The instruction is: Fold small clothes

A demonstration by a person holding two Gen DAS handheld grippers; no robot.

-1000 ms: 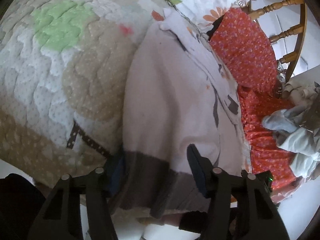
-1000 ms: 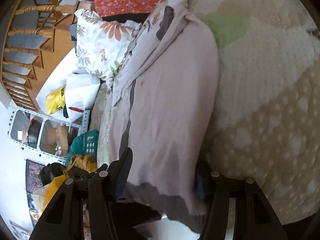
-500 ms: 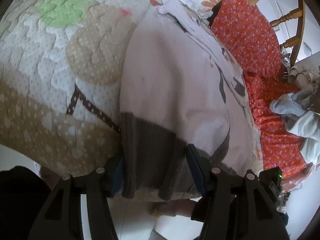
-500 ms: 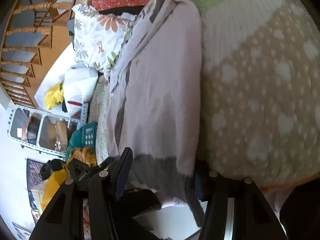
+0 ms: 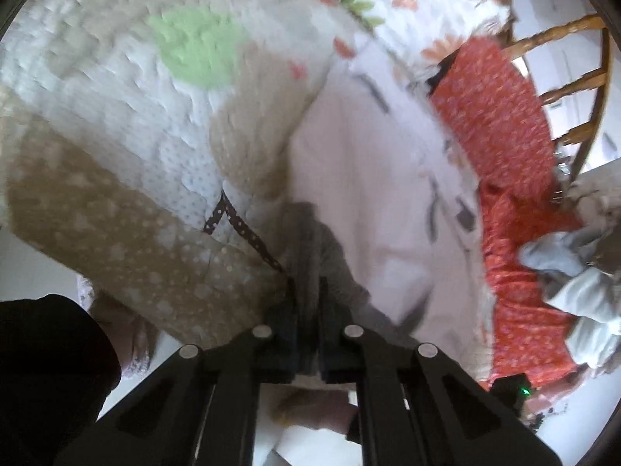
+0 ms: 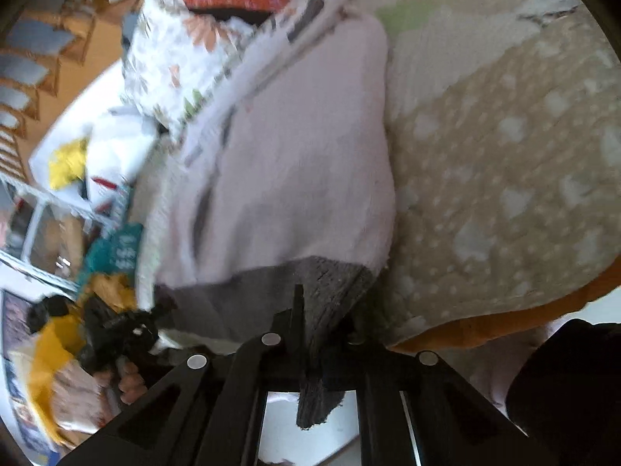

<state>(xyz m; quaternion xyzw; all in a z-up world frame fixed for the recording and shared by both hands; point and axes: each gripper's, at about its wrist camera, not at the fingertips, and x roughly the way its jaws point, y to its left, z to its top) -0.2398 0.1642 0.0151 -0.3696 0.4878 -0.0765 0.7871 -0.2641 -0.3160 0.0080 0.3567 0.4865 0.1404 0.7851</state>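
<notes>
A pale pink garment (image 5: 368, 174) with a grey ribbed hem (image 5: 310, 233) lies lengthwise on the quilted bed cover (image 5: 116, 136). My left gripper (image 5: 308, 295) is at the bed's near edge, its jaws closing tight on one corner of the grey hem, pads pressing the cloth. In the right wrist view the same garment (image 6: 302, 155) runs away from me. My right gripper (image 6: 320, 310) pinches the other corner of the hem (image 6: 271, 283), and a grey flap hangs down between its fingers. Both views are blurred.
A red patterned cloth (image 5: 504, 116) and a wooden chair (image 5: 562, 39) lie to the right of the garment, with a pile of pale clothes (image 5: 582, 279) near them. A floral pillow (image 6: 167, 58) sits at the far end. Shelves and clutter (image 6: 58, 233) stand beside the bed.
Both grippers went from open around the grey hem to shut on it. The hem has bunched up and lifted off the bed edge as both hands moved.
</notes>
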